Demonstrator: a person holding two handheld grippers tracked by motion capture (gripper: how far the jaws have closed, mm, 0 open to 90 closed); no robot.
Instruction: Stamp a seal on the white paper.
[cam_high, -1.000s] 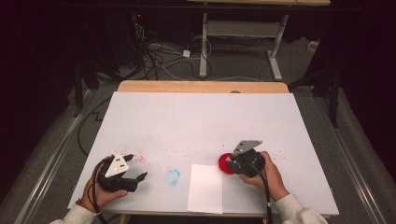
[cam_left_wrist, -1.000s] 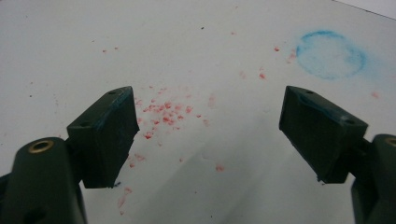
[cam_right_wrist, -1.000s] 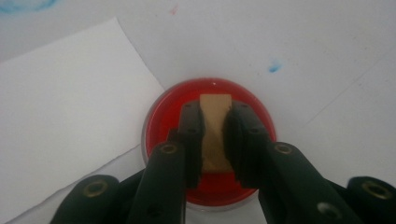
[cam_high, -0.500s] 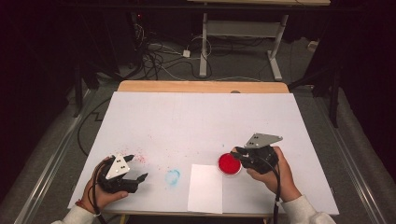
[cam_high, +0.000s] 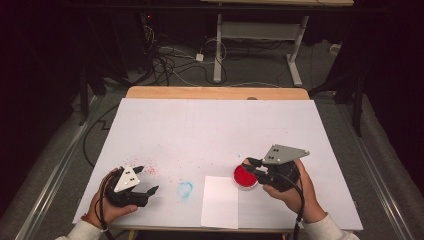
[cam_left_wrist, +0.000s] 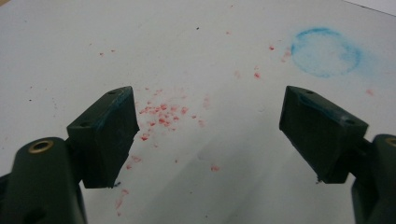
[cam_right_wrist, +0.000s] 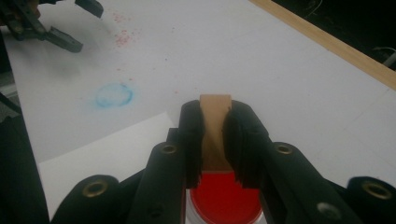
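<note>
Right gripper (cam_right_wrist: 215, 140) clenched on a tan wooden stamp (cam_right_wrist: 215, 126), hanging just above the red ink dish (cam_high: 246, 176); paper sheet (cam_high: 220, 201) at eight o'clock, nearer this hand. Left gripper (cam_left_wrist: 210, 135) released, idle.

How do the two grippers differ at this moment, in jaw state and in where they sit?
The left gripper has its jaws wide apart with nothing between them, while the right gripper is shut on a tan wooden piece. The left gripper sits over scattered red specks; the right gripper sits over a red ink pad. Both are hand-held, with black jaws, near the table's front edge.
</note>
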